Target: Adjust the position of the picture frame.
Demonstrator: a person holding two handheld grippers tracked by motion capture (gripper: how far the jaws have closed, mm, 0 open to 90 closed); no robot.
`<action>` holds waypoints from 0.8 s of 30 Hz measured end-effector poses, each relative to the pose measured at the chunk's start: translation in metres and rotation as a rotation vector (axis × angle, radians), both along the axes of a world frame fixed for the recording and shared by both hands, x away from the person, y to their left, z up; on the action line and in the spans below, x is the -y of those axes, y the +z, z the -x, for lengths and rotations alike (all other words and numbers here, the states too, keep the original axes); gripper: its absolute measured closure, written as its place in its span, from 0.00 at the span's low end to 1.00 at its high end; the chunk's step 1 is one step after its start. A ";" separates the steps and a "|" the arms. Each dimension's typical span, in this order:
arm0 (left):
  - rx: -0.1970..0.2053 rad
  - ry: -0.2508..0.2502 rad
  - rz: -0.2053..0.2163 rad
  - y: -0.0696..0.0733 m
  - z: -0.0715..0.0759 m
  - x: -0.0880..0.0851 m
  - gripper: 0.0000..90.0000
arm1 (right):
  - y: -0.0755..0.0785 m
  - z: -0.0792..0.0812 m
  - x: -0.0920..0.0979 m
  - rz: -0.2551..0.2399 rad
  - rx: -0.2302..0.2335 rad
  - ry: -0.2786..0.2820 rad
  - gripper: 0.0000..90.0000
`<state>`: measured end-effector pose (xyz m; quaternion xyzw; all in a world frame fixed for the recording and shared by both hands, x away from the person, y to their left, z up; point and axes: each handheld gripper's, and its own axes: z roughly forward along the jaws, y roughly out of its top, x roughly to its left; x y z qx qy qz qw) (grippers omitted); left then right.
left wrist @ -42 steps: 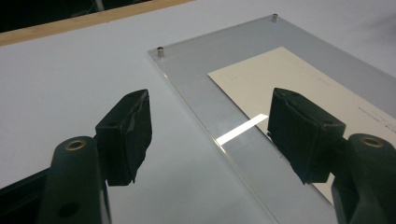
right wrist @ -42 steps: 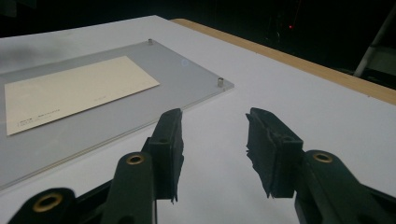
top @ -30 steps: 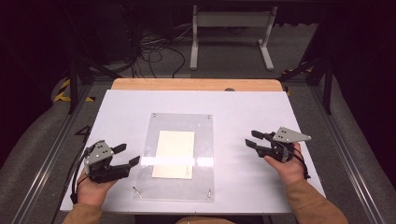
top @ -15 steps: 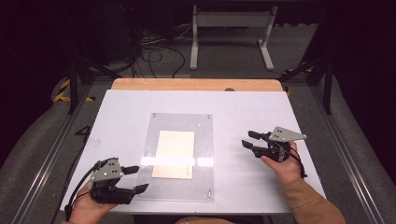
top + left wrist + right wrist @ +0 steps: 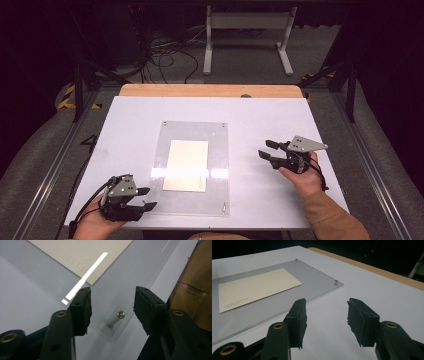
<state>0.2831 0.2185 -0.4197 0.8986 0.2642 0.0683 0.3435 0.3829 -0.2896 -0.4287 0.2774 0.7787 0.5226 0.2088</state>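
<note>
Left hand-held gripper (image 5: 142,197) agape over plate (image 5: 220,145) corner screw (image 5: 121,314).

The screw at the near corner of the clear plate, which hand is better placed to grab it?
Left. The left tool is open with the screw between its jaws, at the clear plate's near corner. The right tool is open over bare table, off the plate's far side.
</note>
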 end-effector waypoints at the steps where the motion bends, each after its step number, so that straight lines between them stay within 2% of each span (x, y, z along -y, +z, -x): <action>1: -0.007 0.005 0.005 0.000 0.000 -0.001 0.60 | 0.000 0.000 0.000 0.000 0.000 0.001 0.55; 8: -0.014 -0.023 -0.031 0.000 0.001 -0.003 0.82 | 0.001 0.001 0.000 0.003 0.004 0.001 0.54; 12: -0.012 -0.032 -0.022 0.000 0.003 -0.004 0.92 | 0.002 0.002 0.000 0.003 0.009 -0.001 0.54; 14: 0.023 -0.042 -0.054 0.002 0.004 -0.001 0.93 | 0.001 0.002 0.000 0.005 0.008 0.001 0.54; 19: 0.046 -0.033 -0.050 0.005 0.006 -0.002 0.94 | 0.002 0.002 0.000 0.007 0.012 0.001 0.54; 22: 0.049 -0.003 -0.050 0.005 0.004 -0.007 0.94 | 0.003 0.002 0.000 0.004 0.014 0.001 0.54; 24: 0.059 0.036 -0.048 0.005 0.001 -0.012 0.94 | 0.003 0.002 -0.001 0.004 0.012 0.003 0.54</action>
